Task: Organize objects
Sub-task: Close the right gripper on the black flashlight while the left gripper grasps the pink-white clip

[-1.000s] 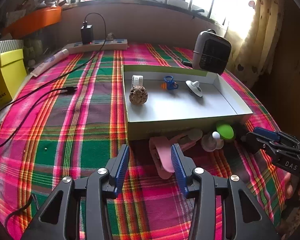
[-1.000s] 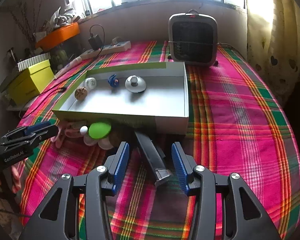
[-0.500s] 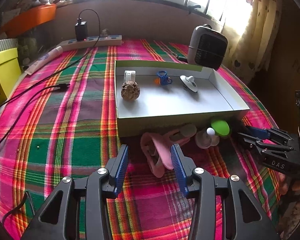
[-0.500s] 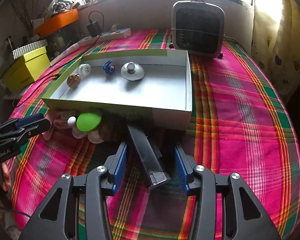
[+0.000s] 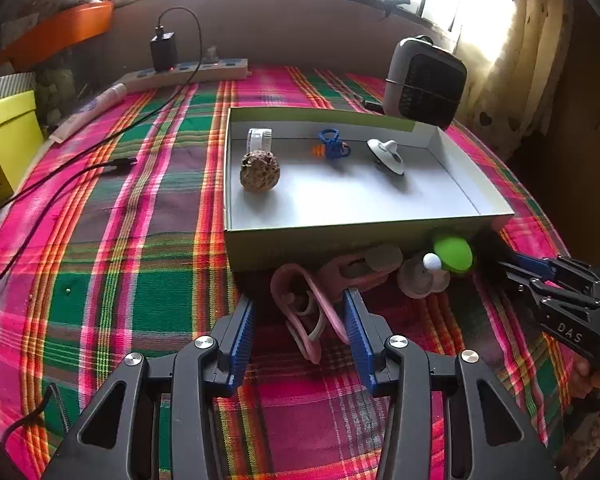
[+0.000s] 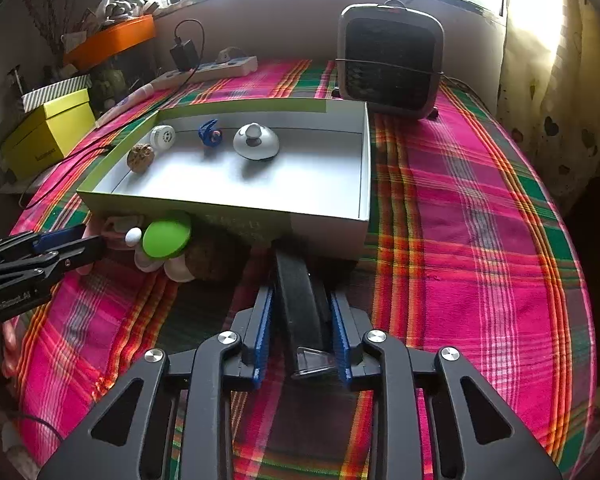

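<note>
My right tool (image 6: 302, 334) is closing its jaws around the long black stapler-like bar with a clear end piece (image 6: 300, 300), which lies between the blue pads on the plaid-clothed desk (image 6: 480, 240), just in front of the near wall of the shallow green-sided cardboard box with a white inside (image 6: 220, 204). The pads look close to its sides; I cannot tell whether they press yet. I judge the bar stiff and fairly heavy for its size, with smooth flanks that could slip, so I would take it across its narrow middle, where the ribbed pads meet flat sides, and keep it level when it clears the box wall.

My left tool (image 5: 300, 320) stands half open and holds nothing, its pads either side of the pink plastic looped clip-like thing (image 5: 320, 300), also just in front of the box wall. That piece looks light, thin and springy; I would pinch one solid limb, not the loop. Beside it, touching the box wall, sit a round green lid (image 5: 454, 254) and a pale round piece (image 5: 422, 278)
</note>
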`<state>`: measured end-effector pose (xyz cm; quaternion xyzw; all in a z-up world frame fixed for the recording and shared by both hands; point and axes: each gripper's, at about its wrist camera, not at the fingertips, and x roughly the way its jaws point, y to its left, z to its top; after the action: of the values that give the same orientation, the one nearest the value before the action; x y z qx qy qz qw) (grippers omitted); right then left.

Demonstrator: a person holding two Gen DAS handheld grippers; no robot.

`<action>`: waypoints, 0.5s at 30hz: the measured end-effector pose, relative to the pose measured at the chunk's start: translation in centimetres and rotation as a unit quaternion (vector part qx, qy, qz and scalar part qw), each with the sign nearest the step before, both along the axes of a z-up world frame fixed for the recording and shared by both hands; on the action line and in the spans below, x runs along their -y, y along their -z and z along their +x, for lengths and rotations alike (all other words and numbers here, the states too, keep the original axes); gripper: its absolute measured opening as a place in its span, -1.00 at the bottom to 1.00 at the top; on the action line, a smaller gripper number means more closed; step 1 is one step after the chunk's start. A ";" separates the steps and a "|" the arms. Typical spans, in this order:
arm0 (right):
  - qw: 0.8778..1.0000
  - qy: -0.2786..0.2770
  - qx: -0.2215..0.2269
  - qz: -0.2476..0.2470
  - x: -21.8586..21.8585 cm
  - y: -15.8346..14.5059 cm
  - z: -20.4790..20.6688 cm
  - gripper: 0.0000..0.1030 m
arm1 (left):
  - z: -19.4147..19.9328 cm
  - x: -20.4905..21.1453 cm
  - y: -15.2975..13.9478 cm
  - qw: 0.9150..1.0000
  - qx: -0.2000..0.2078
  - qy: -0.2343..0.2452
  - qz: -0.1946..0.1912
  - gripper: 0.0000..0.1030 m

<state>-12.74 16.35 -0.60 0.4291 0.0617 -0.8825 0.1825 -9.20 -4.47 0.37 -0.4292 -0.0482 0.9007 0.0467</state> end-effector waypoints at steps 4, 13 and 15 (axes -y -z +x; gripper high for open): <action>1.000 -0.004 0.000 -0.003 0.0 0.0 0.1 -0.53 | 0.0 0.2 0.0 1.000 0.004 -0.011 -0.002 -0.20; 1.000 -0.015 0.000 -0.005 0.2 0.0 0.7 -0.53 | 0.5 0.7 0.0 1.000 0.004 -0.023 -0.014 -0.58; 1.000 -0.016 0.000 -0.005 0.2 0.0 0.9 -0.53 | 0.6 0.8 0.0 1.000 0.002 -0.022 -0.021 -0.58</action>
<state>-11.89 16.14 -0.60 0.4273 0.0641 -0.8796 0.1992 -8.56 -5.24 0.36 -0.4308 -0.0387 0.9015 0.0181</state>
